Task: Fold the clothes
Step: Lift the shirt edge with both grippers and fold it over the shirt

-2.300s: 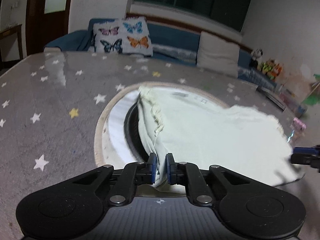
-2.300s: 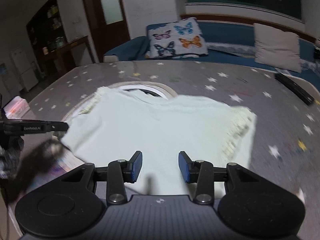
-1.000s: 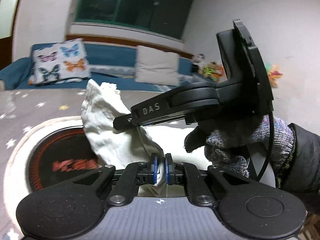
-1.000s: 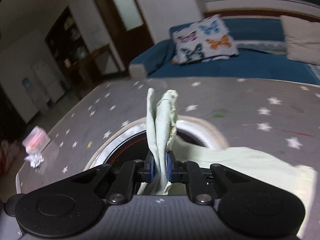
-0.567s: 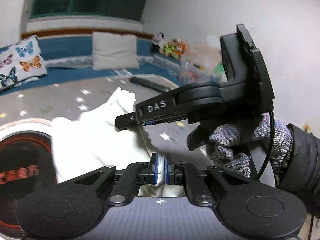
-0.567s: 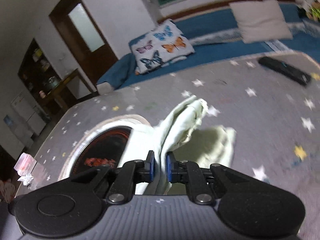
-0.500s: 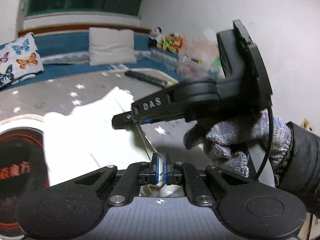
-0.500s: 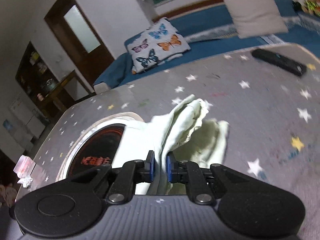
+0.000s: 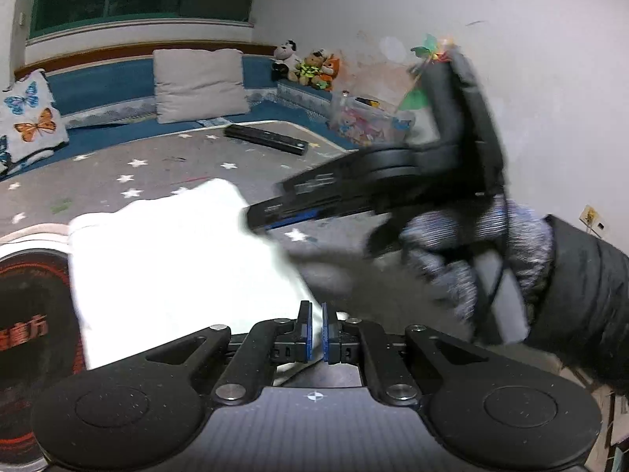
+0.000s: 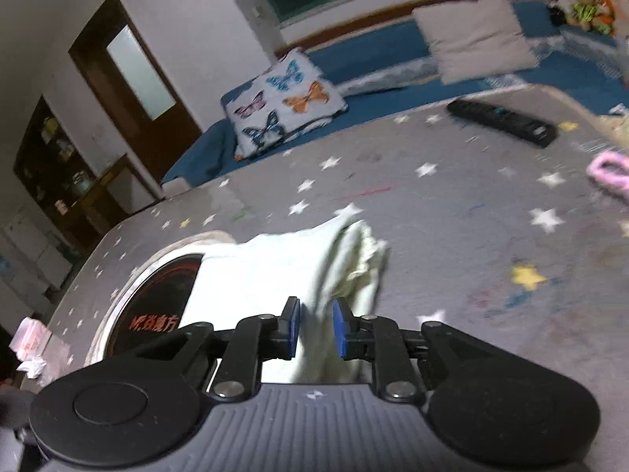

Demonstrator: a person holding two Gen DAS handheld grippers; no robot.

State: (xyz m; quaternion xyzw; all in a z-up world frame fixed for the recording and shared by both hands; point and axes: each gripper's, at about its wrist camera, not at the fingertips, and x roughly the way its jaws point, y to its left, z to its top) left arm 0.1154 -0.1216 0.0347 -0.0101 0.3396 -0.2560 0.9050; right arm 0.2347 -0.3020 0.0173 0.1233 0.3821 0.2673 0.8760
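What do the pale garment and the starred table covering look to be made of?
The garment: soft woven cloth, matte, probably cotton; it drapes and bunches, with a frilled edge. The table covering: likely vinyl or oilcloth; printed stars, a slight sheen, and it lies flat.

bg: black remote [image 10: 501, 121] | butterfly cushion [image 10: 284, 101] | plush toys [image 9: 306, 65] | pink obj [image 10: 609, 171] blurred

Home living room: blue sofa [image 10: 393, 90], butterfly cushion [image 10: 283, 102], plush toys [image 9: 306, 65].
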